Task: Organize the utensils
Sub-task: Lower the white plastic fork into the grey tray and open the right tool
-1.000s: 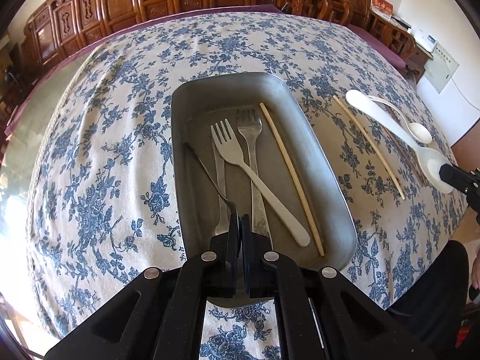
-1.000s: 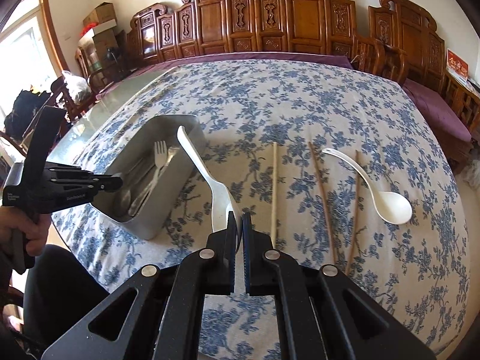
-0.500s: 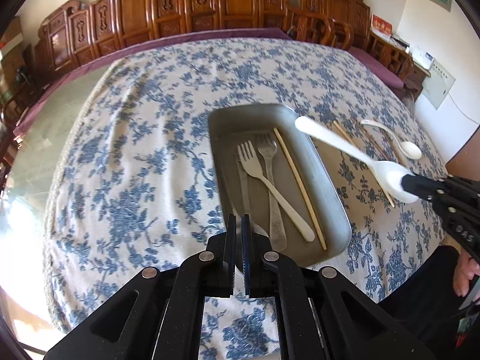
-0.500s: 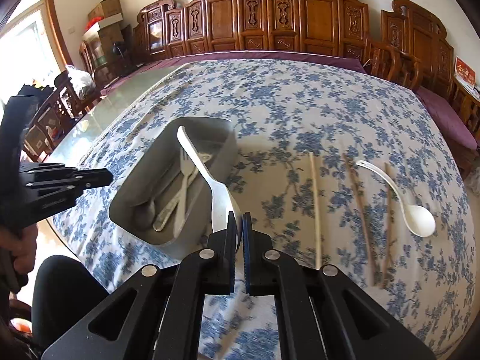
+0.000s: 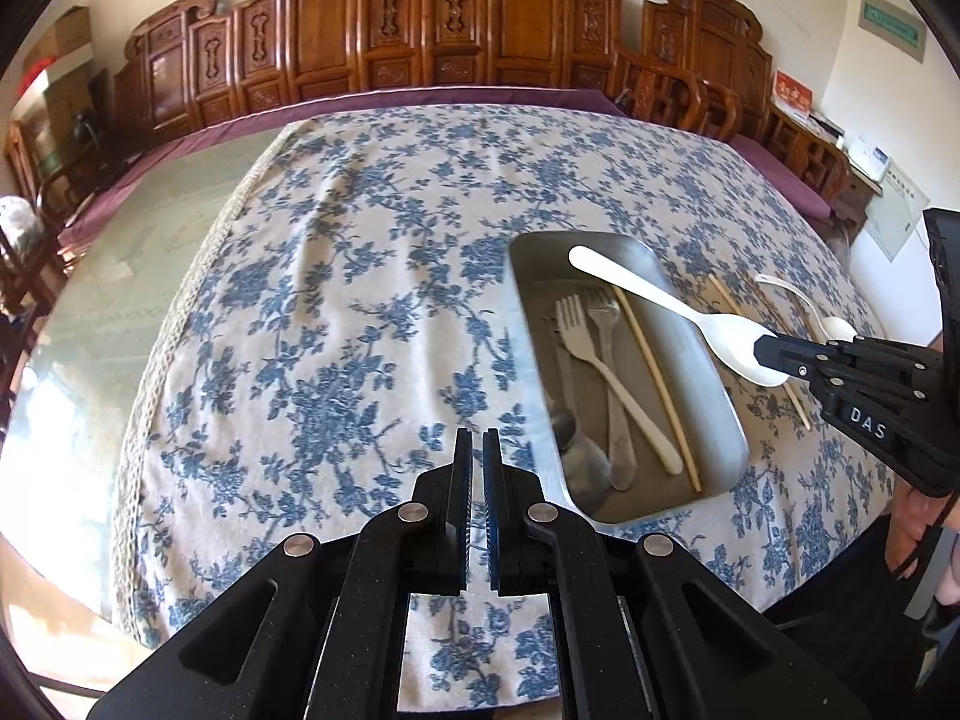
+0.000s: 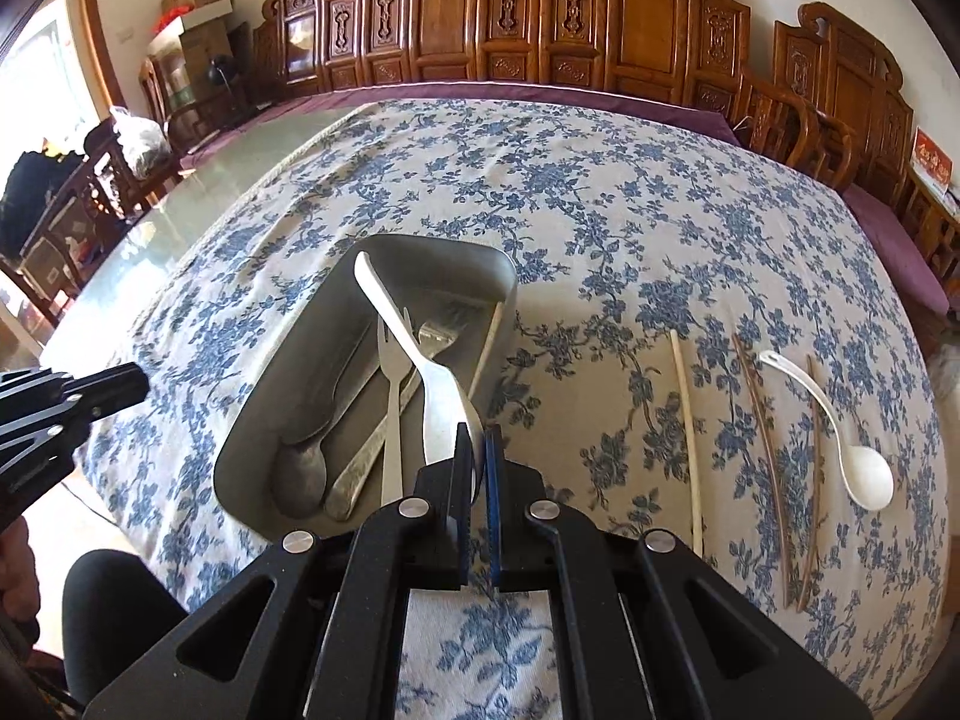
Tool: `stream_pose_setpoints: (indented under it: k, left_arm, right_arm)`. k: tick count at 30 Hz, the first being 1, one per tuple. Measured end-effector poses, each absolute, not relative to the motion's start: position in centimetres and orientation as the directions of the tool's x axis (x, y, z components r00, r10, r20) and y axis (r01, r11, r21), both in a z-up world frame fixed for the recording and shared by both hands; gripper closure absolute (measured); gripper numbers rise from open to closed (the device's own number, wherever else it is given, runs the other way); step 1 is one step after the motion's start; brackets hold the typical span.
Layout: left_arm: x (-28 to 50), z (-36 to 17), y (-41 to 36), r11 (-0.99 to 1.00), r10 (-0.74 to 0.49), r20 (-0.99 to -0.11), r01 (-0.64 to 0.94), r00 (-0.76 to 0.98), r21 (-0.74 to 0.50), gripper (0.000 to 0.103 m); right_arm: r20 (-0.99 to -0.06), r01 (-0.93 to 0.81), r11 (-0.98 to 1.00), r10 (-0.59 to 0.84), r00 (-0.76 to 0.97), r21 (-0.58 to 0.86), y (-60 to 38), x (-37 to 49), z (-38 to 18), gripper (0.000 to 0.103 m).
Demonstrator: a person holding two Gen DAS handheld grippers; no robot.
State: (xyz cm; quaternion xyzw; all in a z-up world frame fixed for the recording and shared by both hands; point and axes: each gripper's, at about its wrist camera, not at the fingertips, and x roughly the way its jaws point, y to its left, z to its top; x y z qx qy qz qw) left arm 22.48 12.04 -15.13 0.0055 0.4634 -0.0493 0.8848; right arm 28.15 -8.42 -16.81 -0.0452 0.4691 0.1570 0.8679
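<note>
Right wrist view: right gripper [image 6: 478,438], jaws clamped on the bowl of a white spoon [image 6: 414,354], its handle reaching out above the metal tray [image 6: 264,396] that holds forks, a spoon and a chopstick. Left gripper [image 5: 477,450], jaws together and empty, hangs over the floral table [image 5: 336,312] beside the tray. Farther right lie chopsticks [image 6: 765,444] and a white ladle spoon [image 6: 864,474].

On the tablecloth [image 6: 600,210] a tray [image 6: 507,282] is set, with two forks [image 6: 393,360], a spoon [image 6: 303,468] and a chopstick [image 6: 489,336] laid inside. A large spoon [image 6: 432,384] is held above the tray. To the right, more chopsticks [image 6: 687,420] and a small spoon [image 6: 864,474] are laid on the cloth.
</note>
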Motion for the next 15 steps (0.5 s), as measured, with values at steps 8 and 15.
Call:
stream_pose_setpoints:
  k: [8, 15]
  left_arm:
    - [22.5, -14.8, 13.2, 0.997, -0.067, -0.810, 0.067, 0.582, -0.034, 0.101]
    - [22.5, -14.6, 13.7, 0.997, -0.070, -0.810, 0.058, 0.582, -0.045, 0.101]
  right_arm:
    - [-0.849, -0.304, 0.952, 0.129, 0.513, -0.040, -5.6, 30.5, -17.5, 0.098]
    - [-0.860, -0.305, 0.946, 0.067, 0.507, -0.106, -3.6, 31.6, -18.2, 0.098]
